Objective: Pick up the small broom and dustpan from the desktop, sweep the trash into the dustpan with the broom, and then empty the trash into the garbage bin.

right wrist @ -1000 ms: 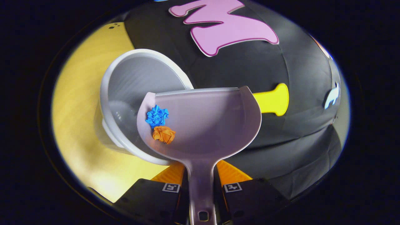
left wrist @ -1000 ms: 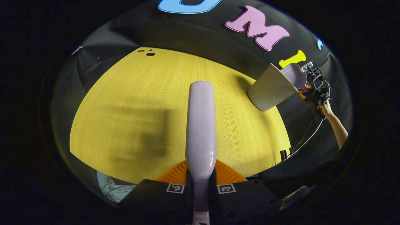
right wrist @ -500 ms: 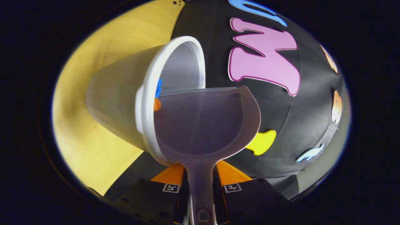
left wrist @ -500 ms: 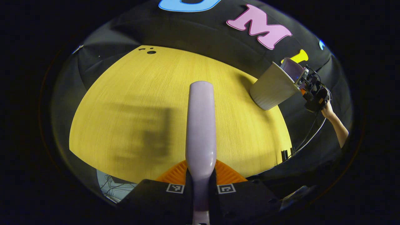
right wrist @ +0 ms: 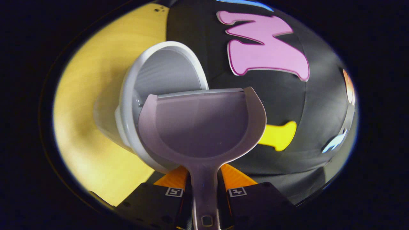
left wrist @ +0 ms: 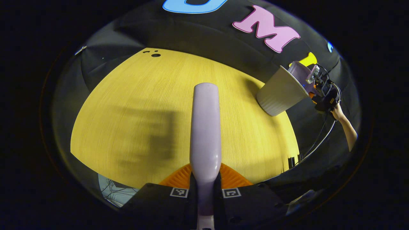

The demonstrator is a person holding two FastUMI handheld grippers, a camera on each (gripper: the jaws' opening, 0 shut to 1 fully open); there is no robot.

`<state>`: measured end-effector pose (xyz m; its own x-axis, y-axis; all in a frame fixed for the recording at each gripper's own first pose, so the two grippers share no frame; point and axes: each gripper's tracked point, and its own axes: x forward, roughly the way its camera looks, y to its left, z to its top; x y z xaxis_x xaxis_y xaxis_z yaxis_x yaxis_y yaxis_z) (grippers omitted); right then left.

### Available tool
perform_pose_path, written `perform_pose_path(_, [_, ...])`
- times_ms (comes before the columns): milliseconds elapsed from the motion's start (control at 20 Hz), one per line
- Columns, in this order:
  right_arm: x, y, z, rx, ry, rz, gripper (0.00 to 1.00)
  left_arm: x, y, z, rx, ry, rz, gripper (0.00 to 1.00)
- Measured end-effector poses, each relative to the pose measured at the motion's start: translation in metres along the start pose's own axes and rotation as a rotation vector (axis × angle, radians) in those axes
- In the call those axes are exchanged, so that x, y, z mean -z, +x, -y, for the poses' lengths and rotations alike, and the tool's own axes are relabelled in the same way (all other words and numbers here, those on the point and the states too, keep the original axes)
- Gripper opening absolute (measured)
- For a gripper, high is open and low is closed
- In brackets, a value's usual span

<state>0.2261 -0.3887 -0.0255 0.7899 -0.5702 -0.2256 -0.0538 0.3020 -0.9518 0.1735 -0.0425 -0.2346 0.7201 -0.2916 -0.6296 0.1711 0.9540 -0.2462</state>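
Yellow counter, grey garbage bin at its edge.
Dustpan bare, over bin mouth, handle clamped in right tool; left tool clamped on broom.

The garbage bin stands at the desk's far right edge; the dustpan hangs over its rim.

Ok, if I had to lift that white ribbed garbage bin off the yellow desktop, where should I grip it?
Pinch the flared lip of the white ribbed garbage bin from above, one finger inside; its tapered body looks too wide and slick to clamp.
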Motion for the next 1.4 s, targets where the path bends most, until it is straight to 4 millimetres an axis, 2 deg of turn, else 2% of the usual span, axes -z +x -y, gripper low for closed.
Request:
perform_pose_path(250, [0.001,0.000,-0.011,-0.145,0.432,-0.076,0.36,-0.014,-0.001,0.001,-0.010,-0.020,0.043,0.24])
perform_pose_path(400, [-0.019,-0.008,0.000,-0.151,0.617,-0.025,0.36,-0.022,-0.008,0.000,-0.027,0.011,0.078,0.23])
perform_pose_path(450, [-0.027,-0.015,0.004,-0.164,0.676,-0.006,0.33,-0.025,-0.011,-0.001,-0.033,0.025,0.089,0.23])
perform_pose_path(500, [-0.036,-0.023,0.009,-0.186,0.731,0.018,0.36,-0.025,-0.012,-0.001,-0.028,0.035,0.094,0.24])
perform_pose_path(650, [-0.072,-0.038,0.027,-0.257,0.858,0.128,0.36,-0.025,-0.015,0.000,-0.028,0.043,0.086,0.24])
perform_pose_path(750, [-0.088,-0.044,0.036,-0.308,0.919,0.187,0.36,-0.026,-0.016,0.000,-0.030,0.053,0.082,0.24])
perform_pose_path(850, [-0.099,-0.050,0.035,-0.355,0.958,0.217,0.36,-0.026,-0.019,-0.001,-0.035,0.064,0.087,0.24])
perform_pose_path(900, [-0.099,-0.050,0.030,-0.380,0.973,0.231,0.40,-0.026,-0.021,-0.001,-0.039,0.065,0.091,0.24])
perform_pose_path(1000, [-0.099,-0.046,0.022,-0.428,0.986,0.251,0.36,-0.027,-0.021,-0.002,-0.046,0.061,0.104,0.24])
perform_pose_path(1250, [-0.100,-0.045,0.010,-0.570,1.024,0.326,0.36,-0.027,-0.018,-0.007,-0.044,0.081,0.115,0.24])
perform_pose_path(1300, [-0.104,-0.047,0.010,-0.584,1.017,0.328,0.32,-0.028,-0.016,-0.008,-0.040,0.078,0.120,0.23])
perform_pose_path(1400, [-0.104,-0.047,0.007,-0.628,0.999,0.307,0.36,-0.029,-0.010,-0.011,-0.043,0.071,0.124,0.24])
